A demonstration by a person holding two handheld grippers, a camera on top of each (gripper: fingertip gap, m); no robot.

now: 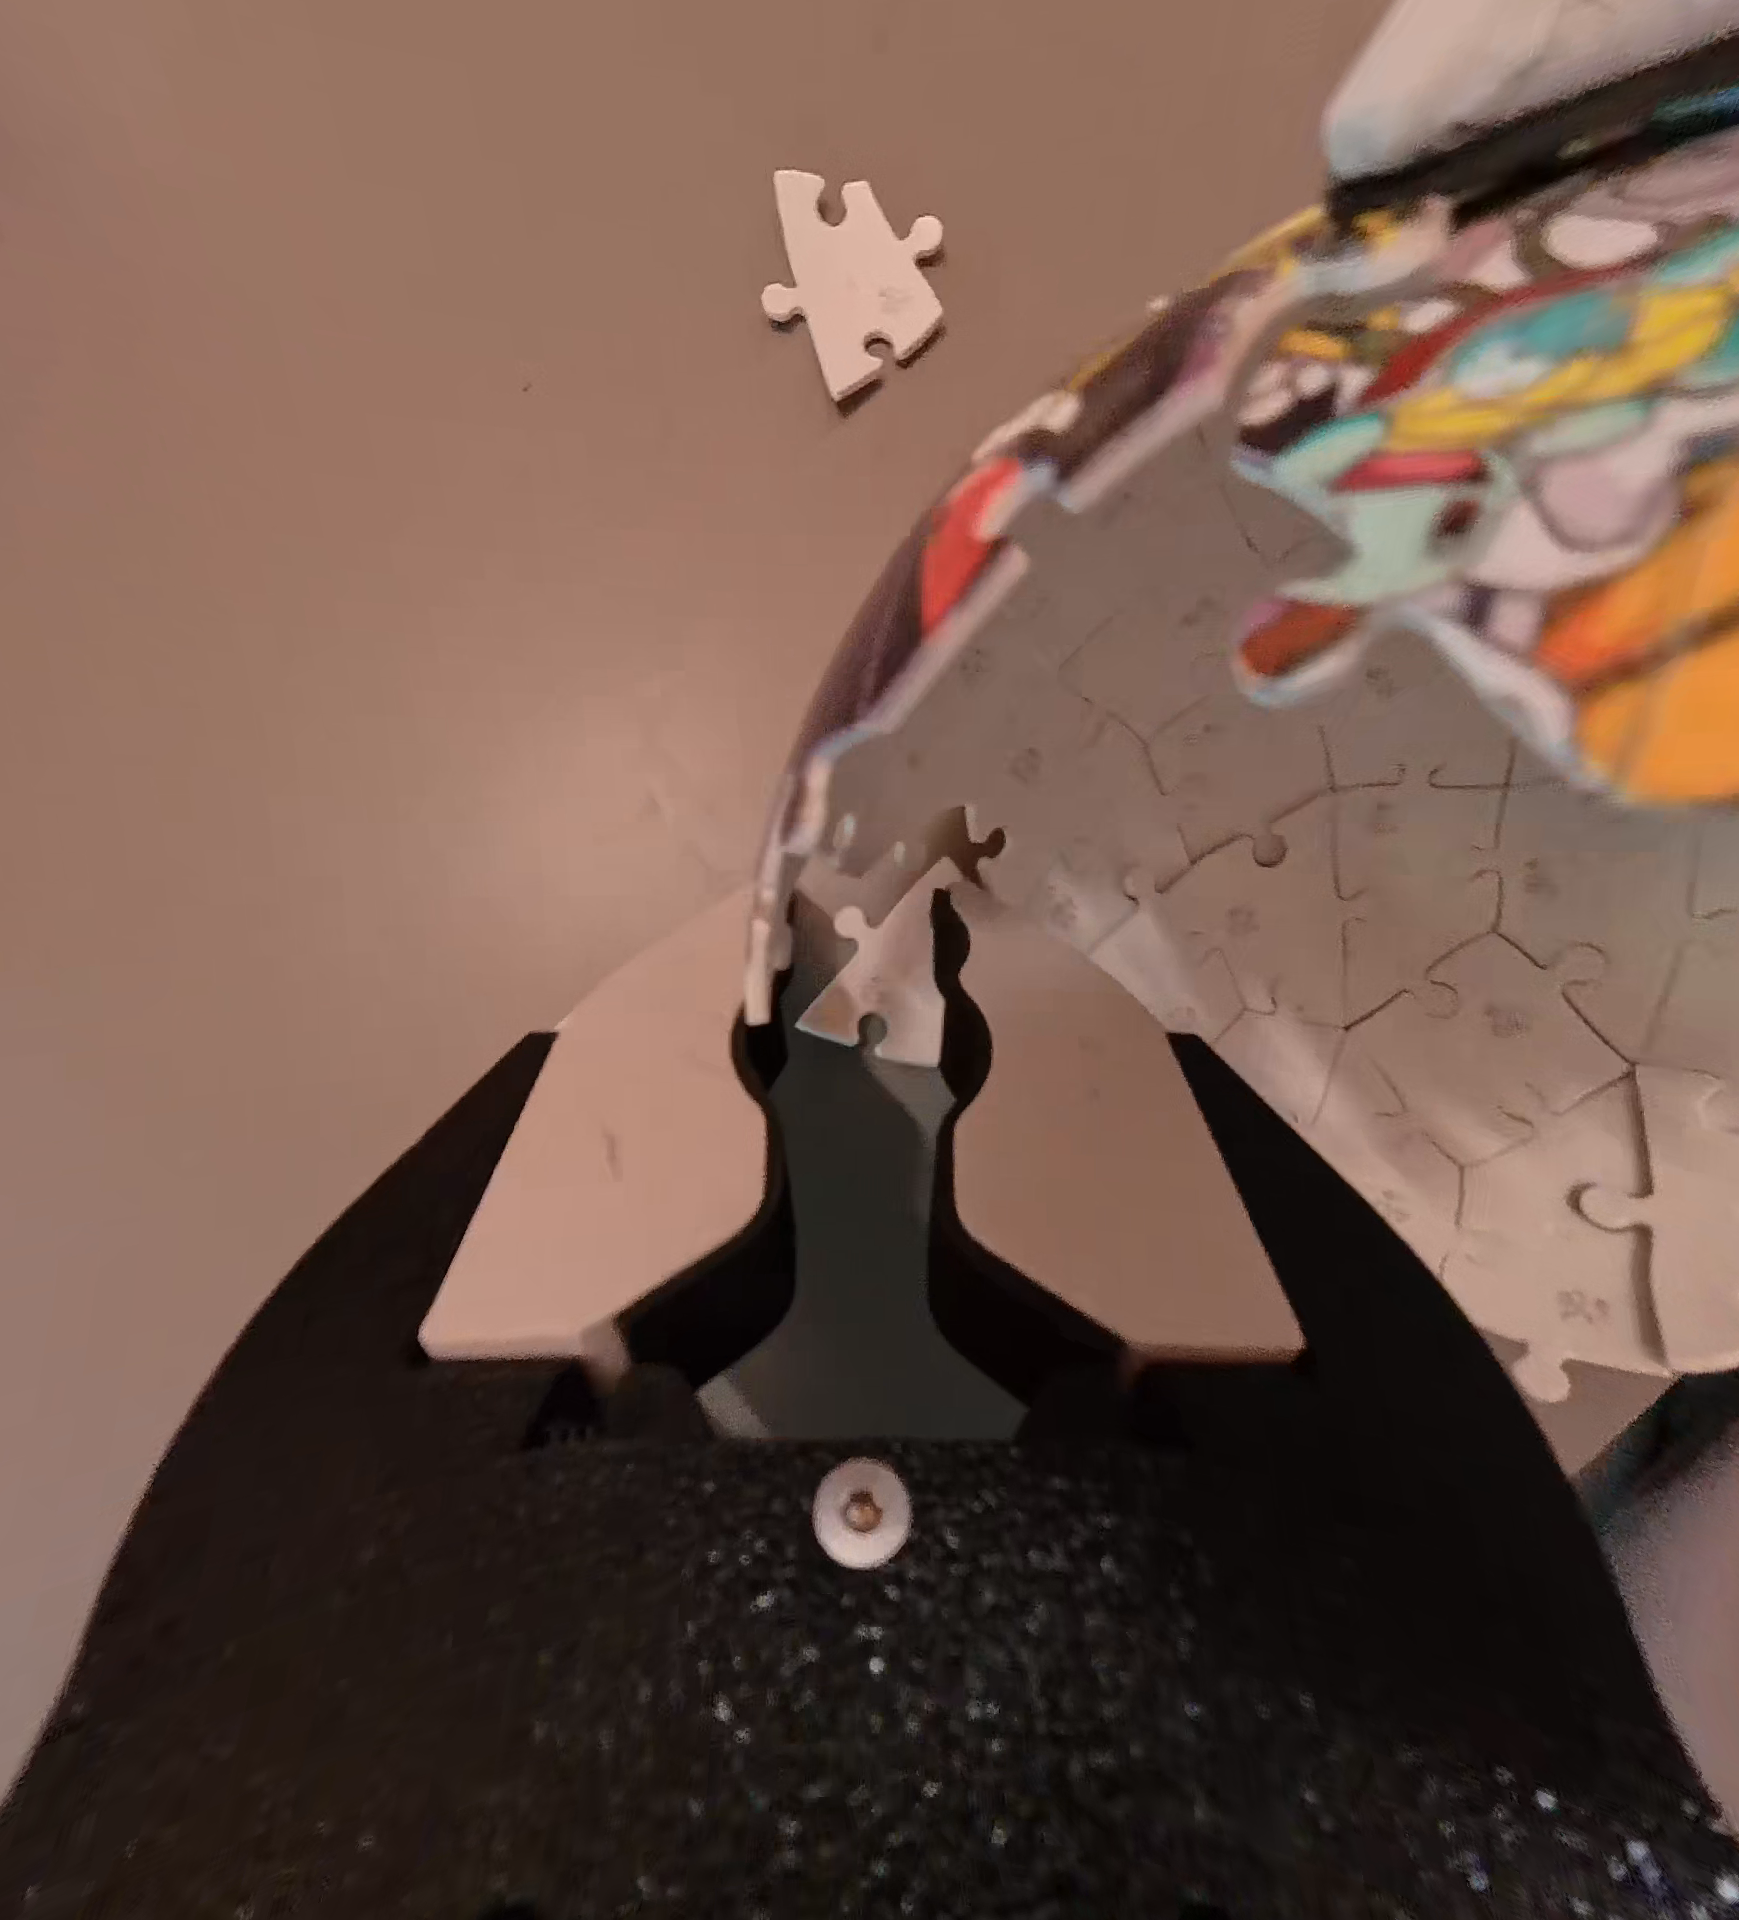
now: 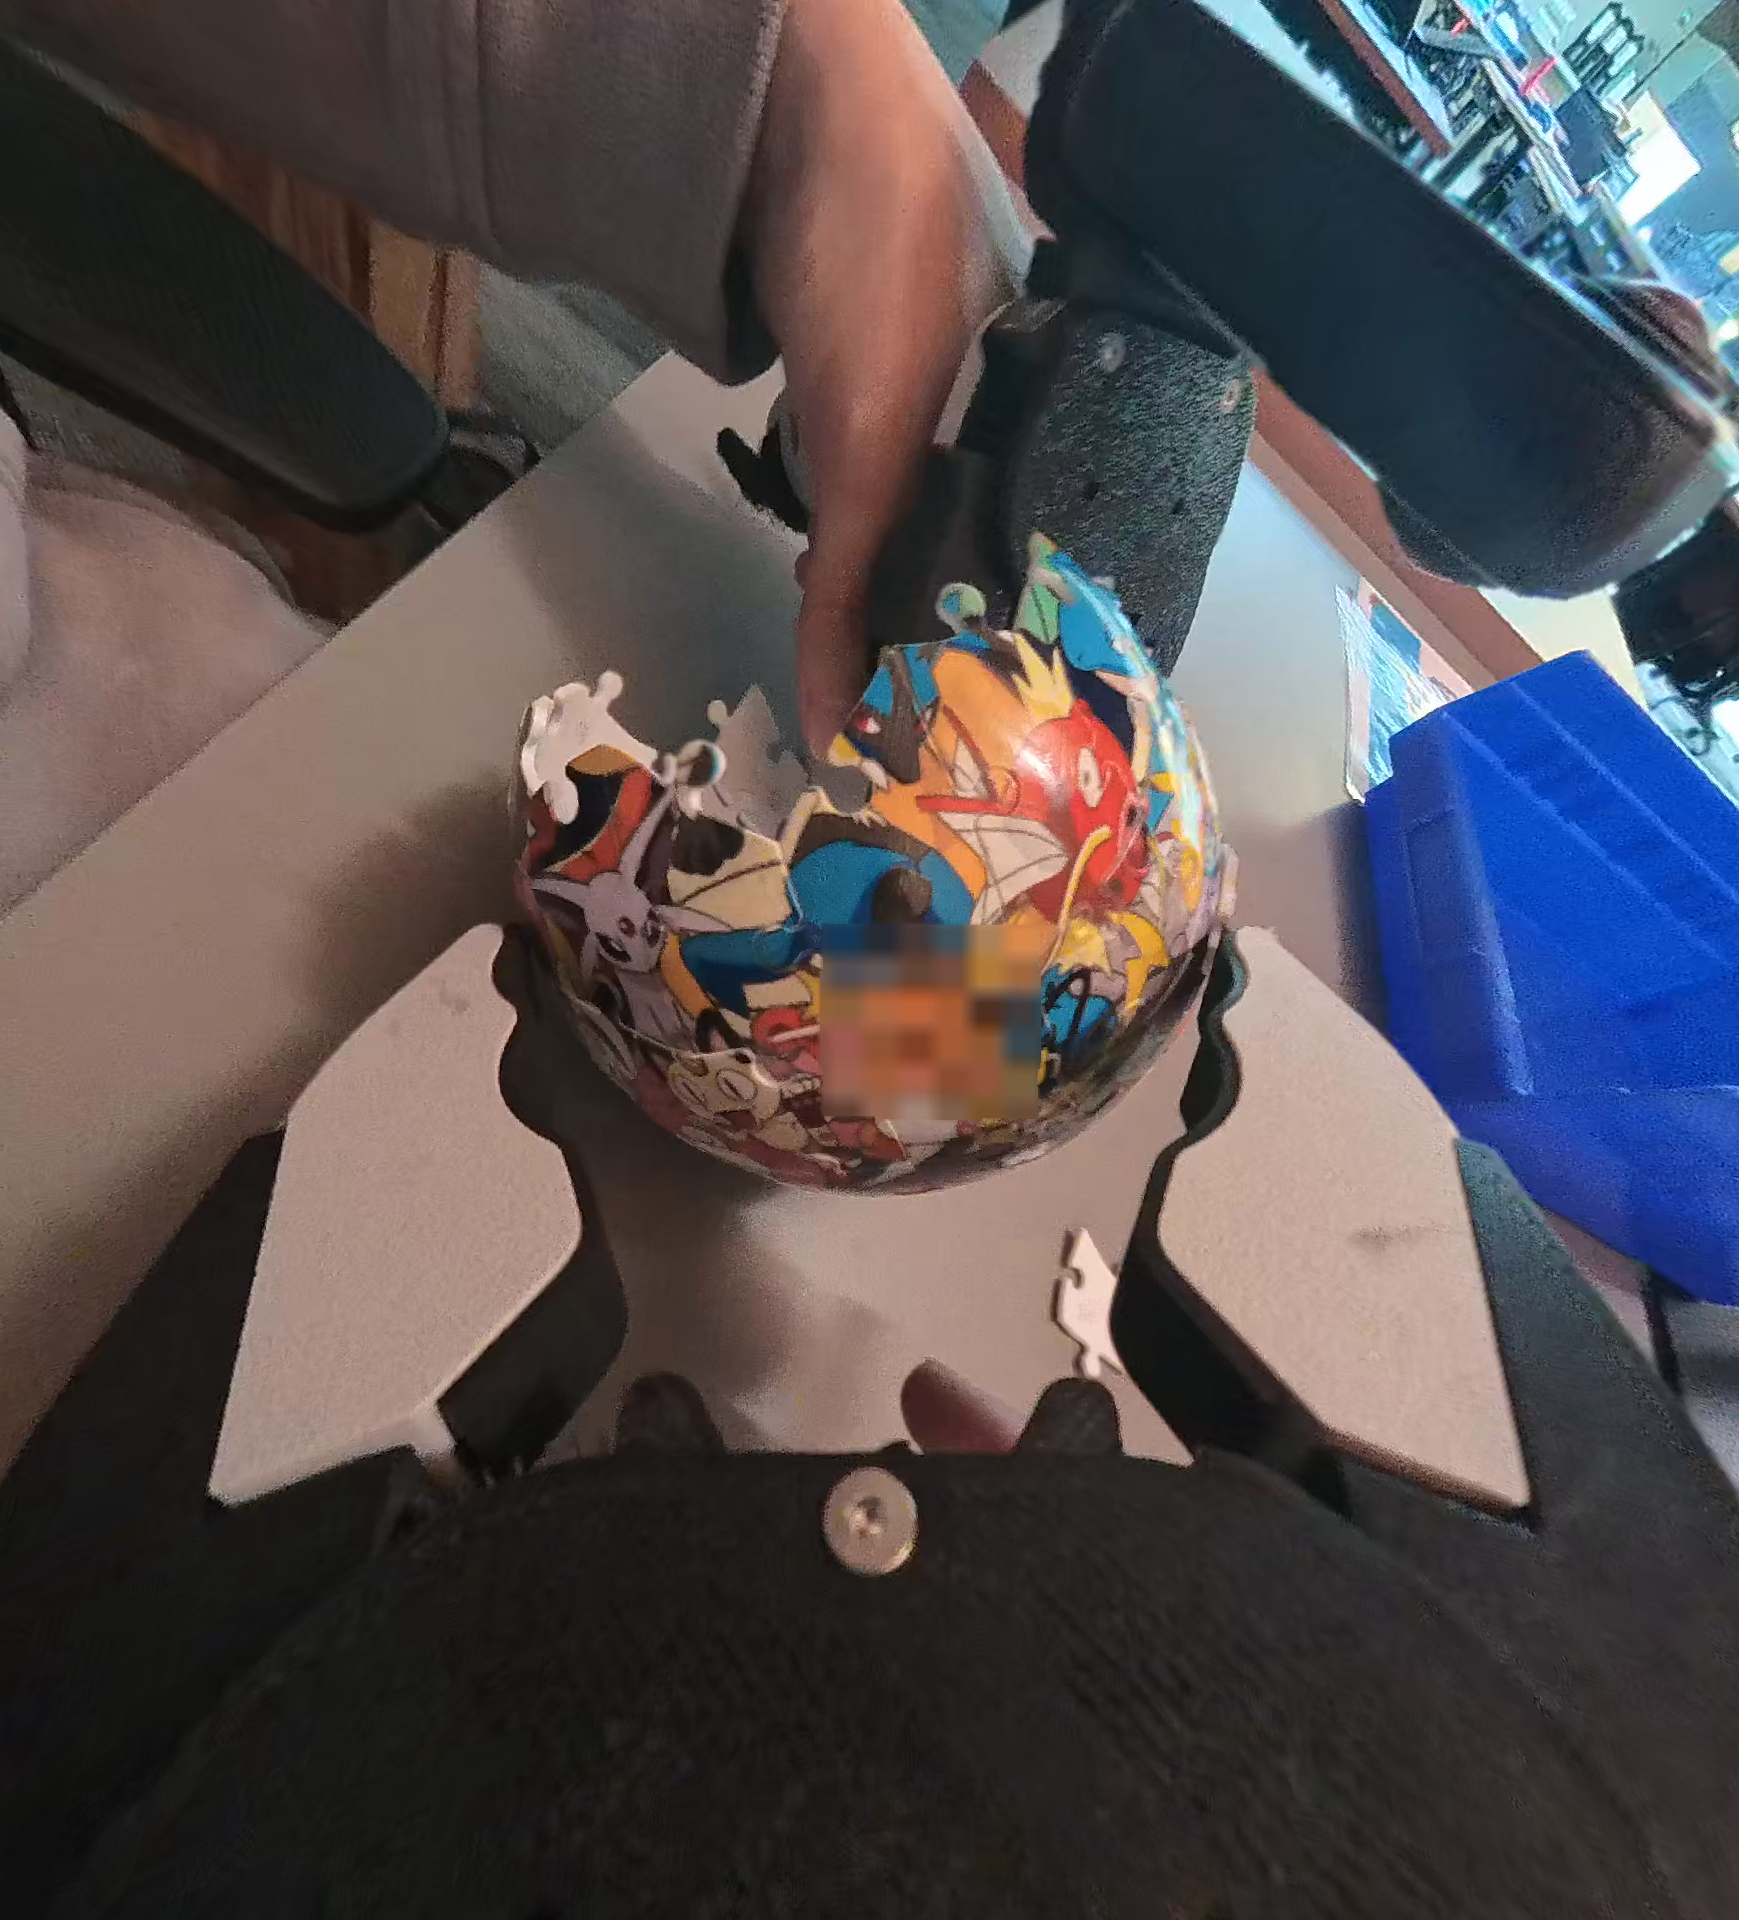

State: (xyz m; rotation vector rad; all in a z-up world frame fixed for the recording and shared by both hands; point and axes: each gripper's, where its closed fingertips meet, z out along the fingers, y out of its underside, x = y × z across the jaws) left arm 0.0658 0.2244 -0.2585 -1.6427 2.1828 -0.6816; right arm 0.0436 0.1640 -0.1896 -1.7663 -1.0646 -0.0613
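Observation:
A partly built spherical puzzle ball (image 2: pixel 948 810) with colourful cartoon print is open at the top. My right gripper (image 2: pixel 870 987) is shut on it, one finger on each side, holding it just above the grey table (image 2: pixel 221 831). In the left wrist view the ball's white inside (image 1: pixel 1364 987) fills the right side. My left gripper (image 1: pixel 860 1013) is shut on a white-backed puzzle piece (image 1: pixel 891 987) at the ball's jagged rim. The left gripper's body (image 2: pixel 1114 468) and a person's hand (image 2: pixel 844 468) show behind the ball.
A loose white puzzle piece (image 1: pixel 854 281) lies on the table beyond the left gripper. Another loose piece (image 2: pixel 1083 1309) lies beside the right gripper's right finger. A blue bin (image 2: pixel 1623 987) stands at the right. Office chairs (image 2: pixel 169 312) and cluttered shelves stand beyond the table edge. Left tips to right tips: about 10 cm.

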